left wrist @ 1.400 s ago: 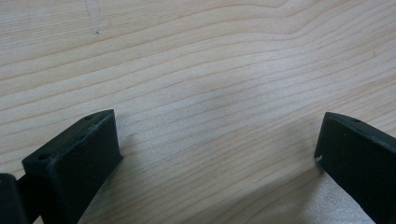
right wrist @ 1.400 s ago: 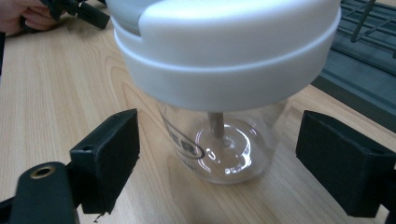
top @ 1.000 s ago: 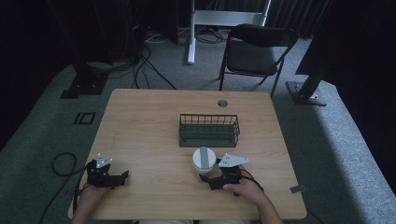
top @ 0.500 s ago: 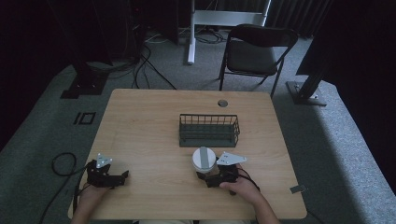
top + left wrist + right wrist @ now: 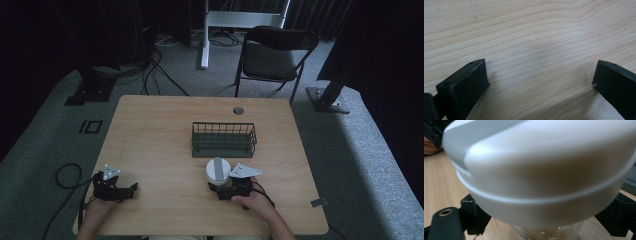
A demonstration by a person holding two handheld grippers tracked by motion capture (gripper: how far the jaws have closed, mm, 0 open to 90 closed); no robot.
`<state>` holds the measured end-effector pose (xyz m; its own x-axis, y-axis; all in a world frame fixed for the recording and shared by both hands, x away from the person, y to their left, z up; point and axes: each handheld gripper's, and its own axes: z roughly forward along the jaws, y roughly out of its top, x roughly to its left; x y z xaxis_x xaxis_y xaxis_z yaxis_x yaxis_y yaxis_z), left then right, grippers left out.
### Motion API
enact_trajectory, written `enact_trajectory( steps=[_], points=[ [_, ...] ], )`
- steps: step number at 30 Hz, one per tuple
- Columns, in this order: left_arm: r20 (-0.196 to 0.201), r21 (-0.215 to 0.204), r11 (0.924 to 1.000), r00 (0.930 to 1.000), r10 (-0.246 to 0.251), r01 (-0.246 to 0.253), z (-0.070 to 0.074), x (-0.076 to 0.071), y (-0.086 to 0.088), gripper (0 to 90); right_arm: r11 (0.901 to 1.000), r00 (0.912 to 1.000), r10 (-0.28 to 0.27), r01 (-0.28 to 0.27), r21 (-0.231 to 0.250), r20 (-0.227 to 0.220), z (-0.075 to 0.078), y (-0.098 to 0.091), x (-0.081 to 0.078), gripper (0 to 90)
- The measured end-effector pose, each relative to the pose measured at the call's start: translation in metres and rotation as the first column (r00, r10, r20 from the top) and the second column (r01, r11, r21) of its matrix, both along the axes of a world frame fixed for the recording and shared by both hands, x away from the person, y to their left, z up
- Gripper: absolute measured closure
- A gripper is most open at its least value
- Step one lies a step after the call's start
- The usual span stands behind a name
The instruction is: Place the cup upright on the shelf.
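**White-lidded jar held low, near the front edge**

The right gripper (image 5: pixel 226 186) had its fingers clamped on the clear body of the jar (image 5: pixel 218 170), under its broad white lid (smooth plastic, likely light and slippery). The jar stood on the counter (image 5: pixel 160 125). The left gripper (image 5: pixel 125 190) rested with fingers apart. Beyond sat the wire basket (image 5: pixel 223 139).

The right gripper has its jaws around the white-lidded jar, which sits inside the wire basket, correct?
Not quite. The right gripper does have its jaws around the white-lidded jar, but the high view shows the jar standing on the table, just in front of the wire basket.
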<state>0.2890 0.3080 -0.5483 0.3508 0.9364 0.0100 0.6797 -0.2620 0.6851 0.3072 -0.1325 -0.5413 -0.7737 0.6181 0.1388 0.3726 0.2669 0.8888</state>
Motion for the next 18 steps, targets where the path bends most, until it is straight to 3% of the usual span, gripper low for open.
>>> enact_trajectory(
  steps=[10, 16, 18],
  points=[
    [0.001, -0.001, 1.0000, 1.0000, 0.005, -0.005, -0.0001, 0.0001, 0.0001, 0.2, 0.9997, 0.9996, -0.019, 0.019, -0.013, 0.022, -0.0021, 0.0038, -0.0008, 14.9],
    [0.001, -0.001, 1.0000, 1.0000, 0.006, -0.006, 0.0000, 0.0001, 0.0002, 0.2, 0.9978, 0.9972, -0.015, 0.019, -0.063, 0.073, 0.0030, 0.0045, -0.0032, 18.2],
    [0.001, -0.001, 1.0000, 1.0000, 0.006, -0.006, 0.0000, 0.0001, 0.0002, 0.2, 0.9974, 0.9973, -0.014, 0.019, -0.069, 0.072, 0.0041, 0.0042, -0.0027, 18.2]
  ],
)
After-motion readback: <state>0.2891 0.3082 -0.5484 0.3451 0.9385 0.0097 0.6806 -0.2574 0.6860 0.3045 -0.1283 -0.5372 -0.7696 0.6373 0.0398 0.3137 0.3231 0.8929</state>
